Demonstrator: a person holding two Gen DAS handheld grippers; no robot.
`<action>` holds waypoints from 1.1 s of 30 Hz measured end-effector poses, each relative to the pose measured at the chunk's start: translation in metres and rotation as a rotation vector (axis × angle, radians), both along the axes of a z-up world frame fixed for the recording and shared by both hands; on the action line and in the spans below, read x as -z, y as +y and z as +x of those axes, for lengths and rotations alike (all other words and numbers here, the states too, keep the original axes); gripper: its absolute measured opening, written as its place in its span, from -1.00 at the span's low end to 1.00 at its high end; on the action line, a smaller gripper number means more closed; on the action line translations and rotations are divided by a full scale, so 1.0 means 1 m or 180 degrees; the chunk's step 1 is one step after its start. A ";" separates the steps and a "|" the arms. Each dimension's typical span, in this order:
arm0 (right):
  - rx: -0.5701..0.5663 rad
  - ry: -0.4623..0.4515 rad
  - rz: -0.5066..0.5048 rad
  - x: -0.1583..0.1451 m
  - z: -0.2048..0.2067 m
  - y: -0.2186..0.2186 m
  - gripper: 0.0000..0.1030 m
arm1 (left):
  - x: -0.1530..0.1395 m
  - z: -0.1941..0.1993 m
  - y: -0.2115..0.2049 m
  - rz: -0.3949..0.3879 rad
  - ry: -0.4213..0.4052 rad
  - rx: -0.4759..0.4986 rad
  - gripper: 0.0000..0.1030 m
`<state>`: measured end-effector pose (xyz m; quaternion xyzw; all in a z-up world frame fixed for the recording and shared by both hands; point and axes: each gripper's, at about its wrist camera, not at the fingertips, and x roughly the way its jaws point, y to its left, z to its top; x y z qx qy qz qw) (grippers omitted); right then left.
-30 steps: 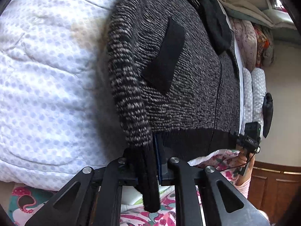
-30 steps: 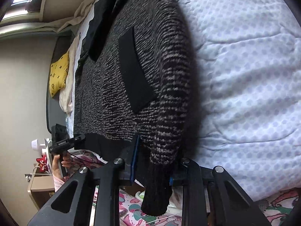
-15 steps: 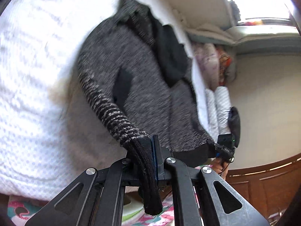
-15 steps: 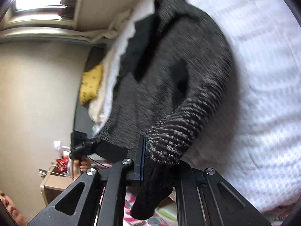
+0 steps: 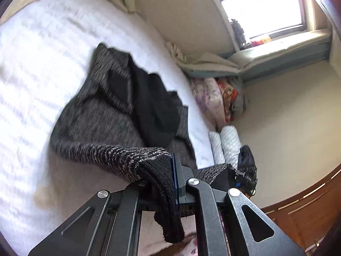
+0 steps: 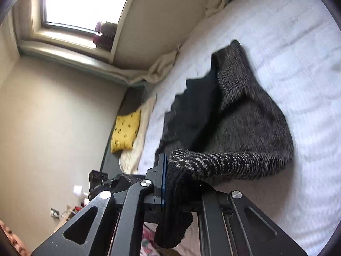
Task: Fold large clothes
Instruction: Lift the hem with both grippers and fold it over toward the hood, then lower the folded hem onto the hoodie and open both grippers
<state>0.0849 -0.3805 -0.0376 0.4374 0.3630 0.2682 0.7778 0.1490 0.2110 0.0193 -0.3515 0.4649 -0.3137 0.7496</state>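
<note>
Left wrist view: left gripper [image 5: 165, 178] clamped on black cuff of one sleeve [image 5: 119, 155], cuff end dangling below fingers. Right gripper [image 6: 177, 183] pinches other sleeve [image 6: 230, 164] same way. Both sleeves raised off white quilt [image 5: 32, 68]. Grey-black knit sweater [image 5: 102, 115] body lies bunched on quilt, black part across its middle, possibly lining; motion blur hides detail. Yellow pillow [image 6: 126, 130] near wall.

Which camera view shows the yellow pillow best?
The right wrist view. There the yellow pillow with its dark pattern lies in plain sight at the bedside, left of the grey knit cardigan. The left wrist view does not show it at all; it shows floral bedding and white rolled pillows instead.
</note>
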 end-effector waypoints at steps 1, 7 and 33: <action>0.0012 -0.0010 0.0011 -0.001 0.006 -0.003 -0.94 | -0.002 0.007 0.002 -0.0001 -0.0025 -0.0019 -0.80; 0.0174 -0.0062 0.0130 -0.009 0.055 -0.019 -0.94 | -0.007 0.058 -0.001 0.0031 -0.0125 -0.0245 -0.80; 0.0558 0.0340 0.0105 0.058 0.192 -0.047 -0.94 | 0.077 0.199 -0.002 0.0057 0.0275 -0.0608 -0.80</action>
